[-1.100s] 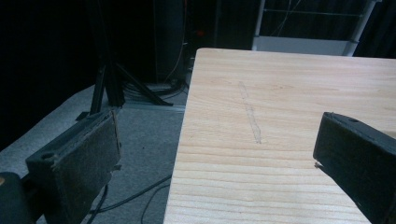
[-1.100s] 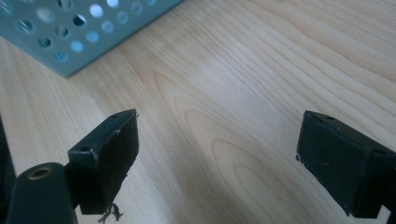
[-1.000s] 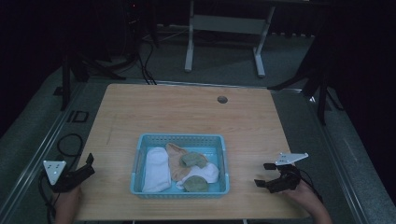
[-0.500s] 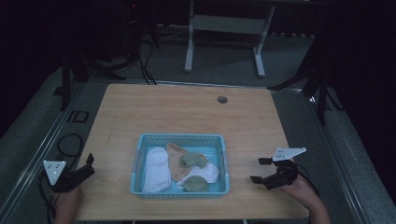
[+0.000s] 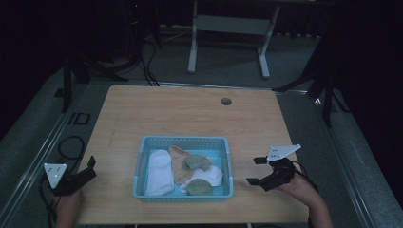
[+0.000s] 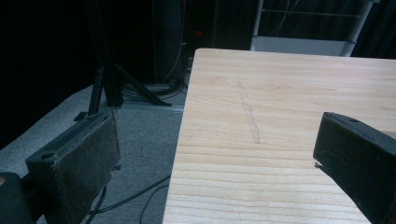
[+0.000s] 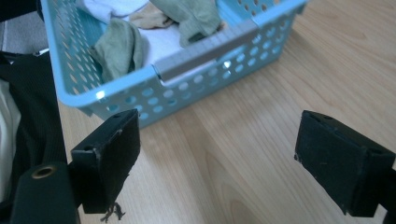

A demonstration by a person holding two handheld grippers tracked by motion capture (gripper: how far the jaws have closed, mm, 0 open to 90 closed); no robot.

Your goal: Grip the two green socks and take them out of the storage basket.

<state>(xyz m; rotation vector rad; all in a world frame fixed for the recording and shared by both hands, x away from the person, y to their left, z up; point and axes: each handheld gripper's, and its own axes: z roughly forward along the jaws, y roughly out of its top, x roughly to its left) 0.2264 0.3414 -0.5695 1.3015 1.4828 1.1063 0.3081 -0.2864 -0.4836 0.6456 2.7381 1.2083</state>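
Blue basket (image 5: 183,141) of socks (image 5: 159,172) mid-table (image 5: 190,114); left tongs (image 5: 90,168), right tongs (image 5: 254,171) flank, jaws apart.

light blue perforated basket (image 5: 183,140) with a grey strip on its wall; inside, a white sock (image 5: 158,172), a tan one (image 5: 178,161), two olive-green ones (image 5: 197,163). pale wood-grain table (image 5: 190,114). black jaws on both grippers, dark grey carpet floor (image 5: 361,156).

Your high view is dim, its upper frame nearly black.
Your gripper views are brighter; small glints sit on the basket (image 7: 154,88) rim, and the near jaws blur.
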